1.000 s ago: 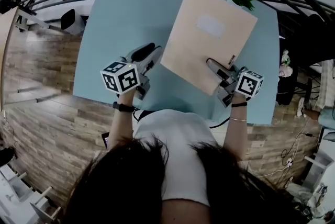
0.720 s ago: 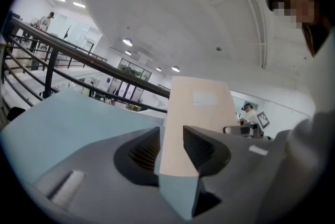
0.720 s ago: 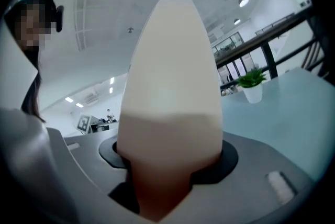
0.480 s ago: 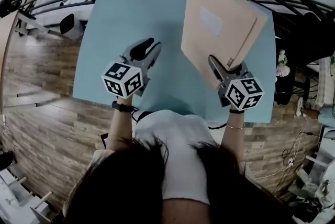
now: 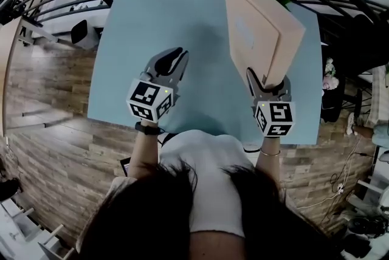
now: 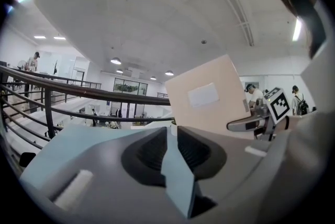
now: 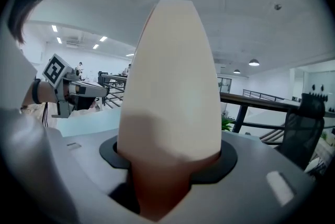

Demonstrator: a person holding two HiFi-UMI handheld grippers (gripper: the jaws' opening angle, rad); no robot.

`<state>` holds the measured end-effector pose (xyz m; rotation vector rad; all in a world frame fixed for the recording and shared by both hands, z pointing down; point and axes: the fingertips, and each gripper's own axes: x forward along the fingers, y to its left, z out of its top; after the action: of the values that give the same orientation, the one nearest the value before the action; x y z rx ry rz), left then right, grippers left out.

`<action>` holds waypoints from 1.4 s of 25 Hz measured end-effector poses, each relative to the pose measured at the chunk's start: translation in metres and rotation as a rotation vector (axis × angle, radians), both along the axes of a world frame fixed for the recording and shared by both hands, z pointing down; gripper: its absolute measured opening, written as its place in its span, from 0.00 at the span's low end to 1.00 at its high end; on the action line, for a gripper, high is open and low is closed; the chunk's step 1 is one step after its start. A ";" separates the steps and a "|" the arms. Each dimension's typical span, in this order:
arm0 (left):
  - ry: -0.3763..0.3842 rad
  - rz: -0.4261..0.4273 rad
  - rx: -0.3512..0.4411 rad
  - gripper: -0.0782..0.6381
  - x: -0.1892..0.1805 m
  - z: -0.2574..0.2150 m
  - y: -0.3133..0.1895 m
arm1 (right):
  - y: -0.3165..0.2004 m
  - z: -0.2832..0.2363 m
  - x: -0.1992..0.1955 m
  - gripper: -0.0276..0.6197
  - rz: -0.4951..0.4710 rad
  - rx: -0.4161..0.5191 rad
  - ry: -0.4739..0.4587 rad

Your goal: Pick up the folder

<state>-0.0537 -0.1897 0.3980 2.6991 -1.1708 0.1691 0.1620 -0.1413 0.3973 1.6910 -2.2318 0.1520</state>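
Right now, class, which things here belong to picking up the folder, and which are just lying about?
Job: folder; right gripper, jaws clamped on it; table.
Lying about: left gripper, jaws just been closing, nothing between them; plant; railing.

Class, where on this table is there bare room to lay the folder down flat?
The blue table is bare across its far and left part, from its left edge to the folder. The right side is crowded: the right claw holds the folder on edge there, with a plant behind.

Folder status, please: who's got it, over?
Right gripper shut on folder, held upright on edge over table. Left gripper empty, jaws just been closing. Nothing in the way.
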 end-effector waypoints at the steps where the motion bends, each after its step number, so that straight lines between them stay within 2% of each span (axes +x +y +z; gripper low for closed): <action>1: -0.009 -0.006 0.015 0.28 0.000 -0.001 0.000 | 0.000 0.001 0.002 0.46 0.007 0.002 -0.001; 10: -0.085 -0.047 0.094 0.19 0.001 0.002 -0.001 | -0.004 0.012 0.013 0.46 0.047 0.016 -0.080; 23: -0.120 -0.104 0.028 0.19 -0.011 0.023 -0.008 | -0.002 0.017 0.019 0.46 0.048 0.015 -0.082; 35: -0.121 -0.111 0.029 0.19 -0.009 0.021 -0.006 | -0.003 0.020 0.022 0.46 0.049 0.004 -0.084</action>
<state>-0.0627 -0.1959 0.4191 2.6723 -1.3633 0.3044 0.1837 -0.1440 0.4173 1.7736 -2.2522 0.2358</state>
